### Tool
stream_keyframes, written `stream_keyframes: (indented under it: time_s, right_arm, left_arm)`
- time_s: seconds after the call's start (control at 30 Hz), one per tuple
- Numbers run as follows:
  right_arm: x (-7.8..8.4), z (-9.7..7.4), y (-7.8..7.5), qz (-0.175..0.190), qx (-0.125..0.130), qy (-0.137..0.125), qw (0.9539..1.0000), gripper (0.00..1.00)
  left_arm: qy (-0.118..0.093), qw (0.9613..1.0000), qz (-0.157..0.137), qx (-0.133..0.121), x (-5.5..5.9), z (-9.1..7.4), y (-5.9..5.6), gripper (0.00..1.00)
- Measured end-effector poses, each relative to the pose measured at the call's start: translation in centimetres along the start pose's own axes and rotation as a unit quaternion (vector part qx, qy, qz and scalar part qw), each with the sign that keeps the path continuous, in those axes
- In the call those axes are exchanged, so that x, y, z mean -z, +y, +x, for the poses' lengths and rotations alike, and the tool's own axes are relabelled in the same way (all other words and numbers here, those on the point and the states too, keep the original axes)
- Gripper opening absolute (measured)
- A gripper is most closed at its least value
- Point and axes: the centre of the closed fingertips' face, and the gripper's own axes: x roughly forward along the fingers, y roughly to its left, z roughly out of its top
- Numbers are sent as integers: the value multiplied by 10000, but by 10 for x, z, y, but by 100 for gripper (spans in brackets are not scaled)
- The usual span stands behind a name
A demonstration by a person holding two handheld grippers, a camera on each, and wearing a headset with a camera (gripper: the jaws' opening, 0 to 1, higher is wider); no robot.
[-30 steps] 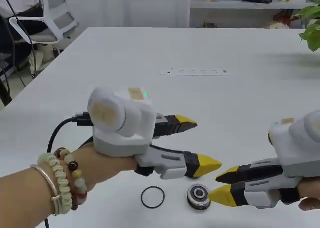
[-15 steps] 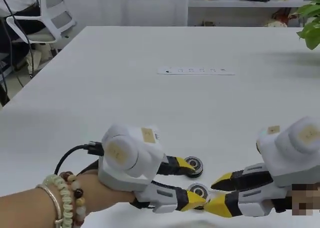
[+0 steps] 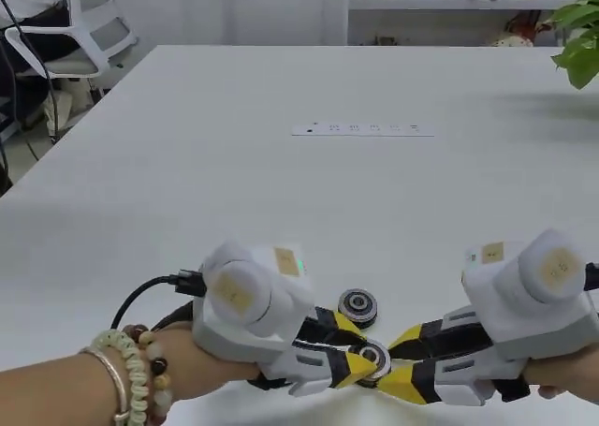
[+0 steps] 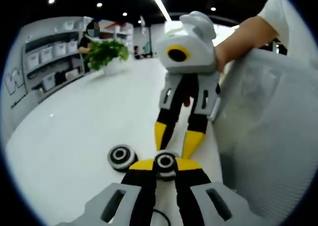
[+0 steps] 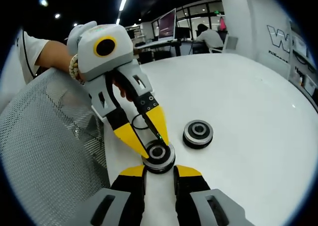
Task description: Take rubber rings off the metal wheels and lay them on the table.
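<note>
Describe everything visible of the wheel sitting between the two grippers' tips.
The near wheel is a small round disc lying flat on the white table, with a black outer band, a silvery metal face and a dark hub. The left gripper has its yellow tips flanking it closely, and the right gripper reaches its opposite edge with parted tips. Whether it is firmly clamped cannot be judged. A second wheel lies apart beside it.

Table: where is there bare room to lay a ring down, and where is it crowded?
Free: the wide table between the socket strip and the far wheel, and both sides of the strip. Crowded: the near edge, where the left tool and right tool meet at the near wheel, just before the far wheel.
</note>
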Motion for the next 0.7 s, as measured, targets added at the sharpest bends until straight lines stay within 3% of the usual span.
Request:
stream_keyframes:
  time_s: [0.3, 0.43, 0.53, 0.7]
  right_arm:
    - [2, -1, 0, -242, 42, 115, 9996, 14]
    - [5, -3, -1, -323, 33, 181, 9993, 7]
    - [5, -4, -3, -333, 81, 192, 9992, 2]
    - [5, -3, -2, -260, 95, 229, 9994, 1]
  left_arm:
    - [12, 10000, 30, -19, 0, 0, 0, 14]
    - [1, 10000, 4, -23, 1, -1, 0, 14]
    - [-29, 10000, -52, -15, 1, -1, 0, 14]
    - [-41, 10000, -59, -15, 1, -1, 1, 14]
